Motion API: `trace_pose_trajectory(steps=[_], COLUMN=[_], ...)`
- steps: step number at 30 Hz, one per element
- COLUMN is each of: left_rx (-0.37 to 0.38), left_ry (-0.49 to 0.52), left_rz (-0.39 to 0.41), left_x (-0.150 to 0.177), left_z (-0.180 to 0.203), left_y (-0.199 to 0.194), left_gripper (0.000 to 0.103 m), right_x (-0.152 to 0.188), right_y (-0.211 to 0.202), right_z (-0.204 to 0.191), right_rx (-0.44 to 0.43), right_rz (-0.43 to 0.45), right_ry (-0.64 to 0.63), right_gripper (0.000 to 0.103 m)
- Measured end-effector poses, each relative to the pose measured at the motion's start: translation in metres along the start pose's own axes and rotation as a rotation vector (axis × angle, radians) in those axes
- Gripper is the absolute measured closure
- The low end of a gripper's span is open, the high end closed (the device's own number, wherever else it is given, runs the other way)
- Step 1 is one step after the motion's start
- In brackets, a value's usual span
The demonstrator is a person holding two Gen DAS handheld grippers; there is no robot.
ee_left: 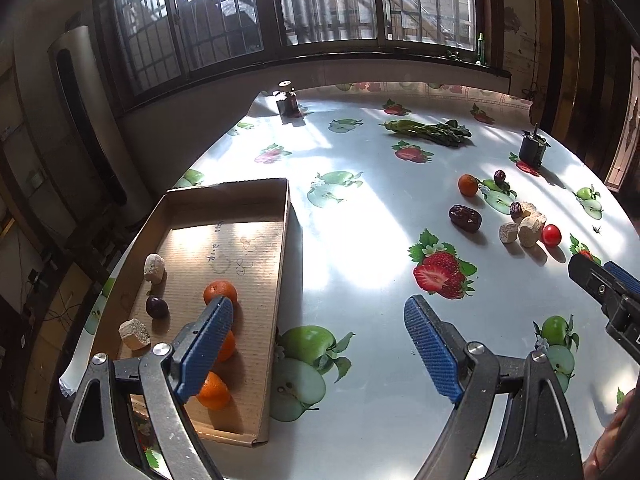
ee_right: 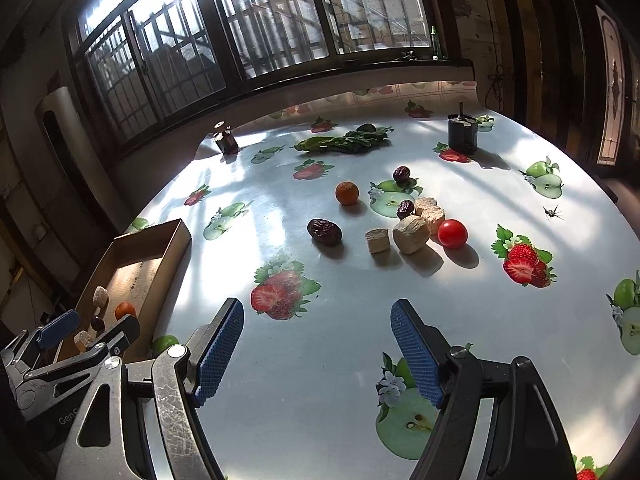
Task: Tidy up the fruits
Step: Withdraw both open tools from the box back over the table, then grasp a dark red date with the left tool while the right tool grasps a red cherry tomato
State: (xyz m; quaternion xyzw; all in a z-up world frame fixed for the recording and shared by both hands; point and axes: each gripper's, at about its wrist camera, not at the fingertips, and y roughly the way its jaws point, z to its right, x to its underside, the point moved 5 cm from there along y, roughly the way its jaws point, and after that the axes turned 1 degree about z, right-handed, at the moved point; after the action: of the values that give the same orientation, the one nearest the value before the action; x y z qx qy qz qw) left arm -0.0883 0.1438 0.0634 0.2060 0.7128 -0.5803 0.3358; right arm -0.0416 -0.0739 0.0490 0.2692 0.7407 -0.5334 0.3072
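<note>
A cardboard tray (ee_left: 280,264) lies at the table's left and holds oranges (ee_left: 220,292), a dark plum (ee_left: 157,306) and two beige chunks (ee_left: 154,267). My left gripper (ee_left: 320,320) is open and empty, its left finger over the tray's near end. On the table to the right lie an orange (ee_right: 347,193), a large date (ee_right: 324,232), two small dates (ee_right: 401,174), several beige chunks (ee_right: 411,234) and a red tomato (ee_right: 452,233). My right gripper (ee_right: 316,320) is open and empty, short of this group. The tray also shows in the right wrist view (ee_right: 176,256).
The table (ee_right: 304,392) wears a fruit-print cloth. Green vegetables (ee_right: 344,141) lie at the back. A small dark bottle (ee_right: 226,142) stands back left and a black cylinder (ee_right: 462,133) back right. An insect (ee_right: 552,212) sits at the right.
</note>
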Motion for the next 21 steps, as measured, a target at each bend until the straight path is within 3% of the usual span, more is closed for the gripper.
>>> trace_pose_trajectory(steps=[6,9,16,21], left_rx=[0.131,0.177,0.347,0.41], left_ry=[0.012,0.029,-0.029,-0.094], left_rz=[-0.015,-0.064,-0.242,-0.267], left_x=[-0.041,-0.051,-0.047,-0.06], left_z=[0.022,0.046,0.096,0.117], left_y=[0.018,0.045,0.109,0.143], left_gripper=[0.016,0.016,0.016,0.016], right_x=[-0.044,-0.054,-0.042,-0.039], right_y=[-0.016,-0.003,0.041,0.07], right_z=[0.099,0.145,0.199,0.179], right_rx=[0.21,0.273,0.204,0.111], right_rz=[0.043,-0.006,-0.132,-0.19], right_ry=[0.022,0.059,0.224,0.192], right_gripper=[0.022,0.021,0.022,0.026])
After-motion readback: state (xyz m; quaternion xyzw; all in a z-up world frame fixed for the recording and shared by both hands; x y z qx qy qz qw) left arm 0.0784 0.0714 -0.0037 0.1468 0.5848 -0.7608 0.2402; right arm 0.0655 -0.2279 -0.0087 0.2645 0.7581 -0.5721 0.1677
